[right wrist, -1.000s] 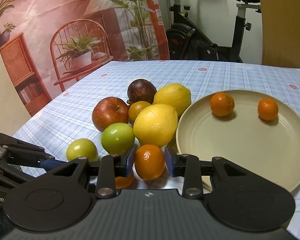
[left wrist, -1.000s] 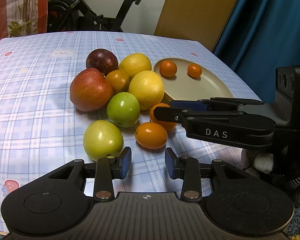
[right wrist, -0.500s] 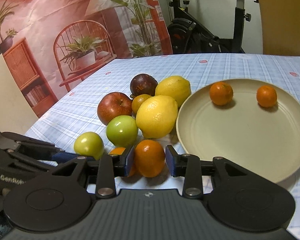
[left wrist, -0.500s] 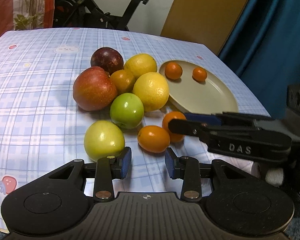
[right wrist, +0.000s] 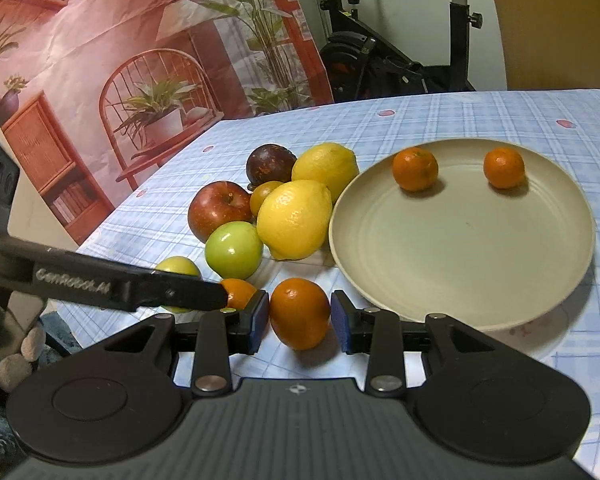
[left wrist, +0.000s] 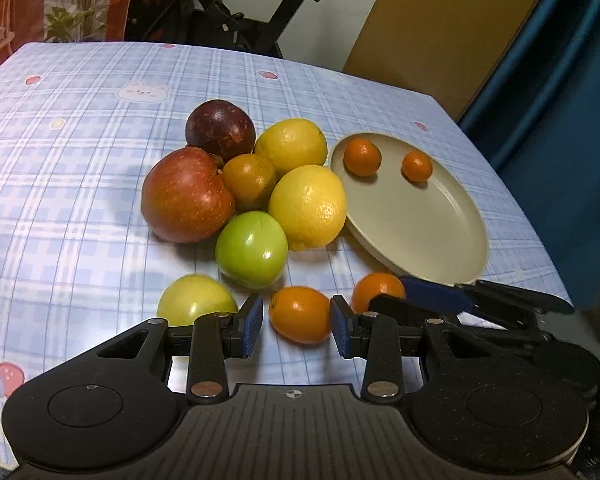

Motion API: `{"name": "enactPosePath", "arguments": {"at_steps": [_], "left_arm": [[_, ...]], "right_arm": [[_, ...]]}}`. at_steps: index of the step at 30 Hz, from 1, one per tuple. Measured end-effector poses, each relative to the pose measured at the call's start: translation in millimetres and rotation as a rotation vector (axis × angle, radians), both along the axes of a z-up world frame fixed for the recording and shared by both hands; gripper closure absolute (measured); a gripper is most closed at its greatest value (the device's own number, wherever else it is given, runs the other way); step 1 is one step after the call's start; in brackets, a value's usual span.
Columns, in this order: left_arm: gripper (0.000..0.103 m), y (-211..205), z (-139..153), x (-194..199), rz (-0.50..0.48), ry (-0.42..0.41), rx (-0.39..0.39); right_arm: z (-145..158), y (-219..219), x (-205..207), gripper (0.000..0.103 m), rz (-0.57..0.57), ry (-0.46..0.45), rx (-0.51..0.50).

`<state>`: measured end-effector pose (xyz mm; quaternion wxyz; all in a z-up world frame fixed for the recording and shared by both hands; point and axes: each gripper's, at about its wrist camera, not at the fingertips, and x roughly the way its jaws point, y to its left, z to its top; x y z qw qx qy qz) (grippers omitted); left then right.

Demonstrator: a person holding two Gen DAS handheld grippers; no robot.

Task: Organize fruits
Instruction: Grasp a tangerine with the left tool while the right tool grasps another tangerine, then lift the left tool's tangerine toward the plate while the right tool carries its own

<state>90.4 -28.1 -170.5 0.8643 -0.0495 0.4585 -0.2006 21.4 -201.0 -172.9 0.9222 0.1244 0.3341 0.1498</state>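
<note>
A small mandarin (left wrist: 300,314) lies on the checked tablecloth between the blue pads of my left gripper (left wrist: 296,320), which hugs its two sides. A second mandarin (right wrist: 300,312) is held in my right gripper (right wrist: 300,316), shut on it just in front of the beige plate (right wrist: 460,240). Two more mandarins (right wrist: 415,169) (right wrist: 504,168) rest at the plate's far side. In the left wrist view, the right gripper's fingers (left wrist: 440,300) hold their mandarin (left wrist: 374,290) beside the plate's near rim (left wrist: 420,264).
A pile of fruit sits left of the plate: a red apple (left wrist: 186,196), dark plum (left wrist: 220,130), two lemons (left wrist: 308,206) (left wrist: 290,146), an orange fruit (left wrist: 248,180) and two green apples (left wrist: 252,254) (left wrist: 194,300). An exercise bike stands behind the table.
My left gripper has moved forward, and the loose mandarin now lies between its pads. The right gripper has carried its mandarin rightward, away from the other one, along the plate's near rim.
</note>
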Motion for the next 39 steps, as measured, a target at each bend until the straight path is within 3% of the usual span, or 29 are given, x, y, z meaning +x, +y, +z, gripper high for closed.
{"name": "enactPosePath", "arguments": {"at_steps": [11, 20, 39], "left_arm": [[0.059, -13.1, -5.2, 4.2, -0.050, 0.000, 0.027], [0.062, -22.7, -11.6, 2.7, -0.095, -0.005, 0.046], [0.062, -2.3, -13.2, -20.4, -0.062, -0.050, 0.021]], "right_arm": [[1.7, -6.0, -7.3, 0.067, -0.021, 0.012, 0.005], [2.4, -4.8, -7.4, 0.067, -0.022, 0.012, -0.005], [-1.8, -1.0, -2.2, 0.066, -0.019, 0.012, -0.020]]}}
